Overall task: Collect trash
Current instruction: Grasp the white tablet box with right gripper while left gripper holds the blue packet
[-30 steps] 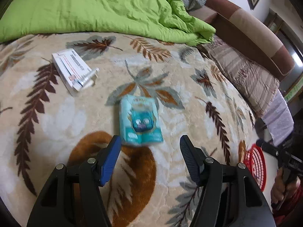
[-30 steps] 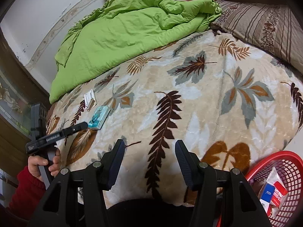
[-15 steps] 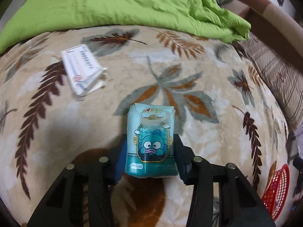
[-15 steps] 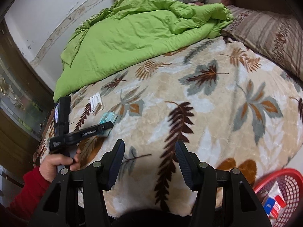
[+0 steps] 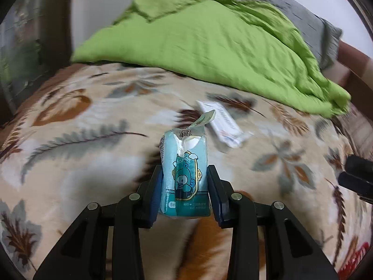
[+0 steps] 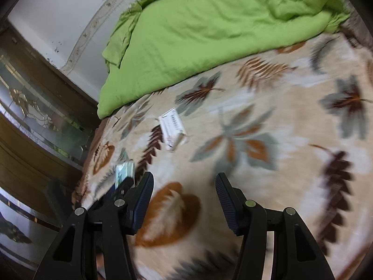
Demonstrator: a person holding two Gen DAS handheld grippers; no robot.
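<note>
- Where the leaf-patterned blanket (image 5: 98, 163) covers the bed, it fills most of both views, cream with brown, grey and orange leaves.
- Bunched along the far side of that blanket lies a green quilt (image 5: 209, 46), with a grey pillow (image 5: 326, 32) just behind it at the right in the left wrist view.
- At the lower right edge of the left wrist view a blurred bit of a red basket (image 5: 356, 254) shows.
- On the blanket, between the quilt and the grippers, lies a flat white box (image 6: 173, 128) with red and blue print, tilted, touching nothing else.
- Its jaws having just been closing, the left hand-held gripper (image 5: 185, 191) clamps a teal tissue packet (image 5: 186, 175) by its lower half, both blue pads pressed to its sides; the packet stands upright with its torn flap sticking up, and appears raised off the blanket.
- Seen from the right wrist, the packet shows as a small teal shape at the left, beside the bed's edge.
- With nothing between its fingers, the right hand-held gripper (image 6: 184, 198) hangs over the blanket, jaws apart.
</note>
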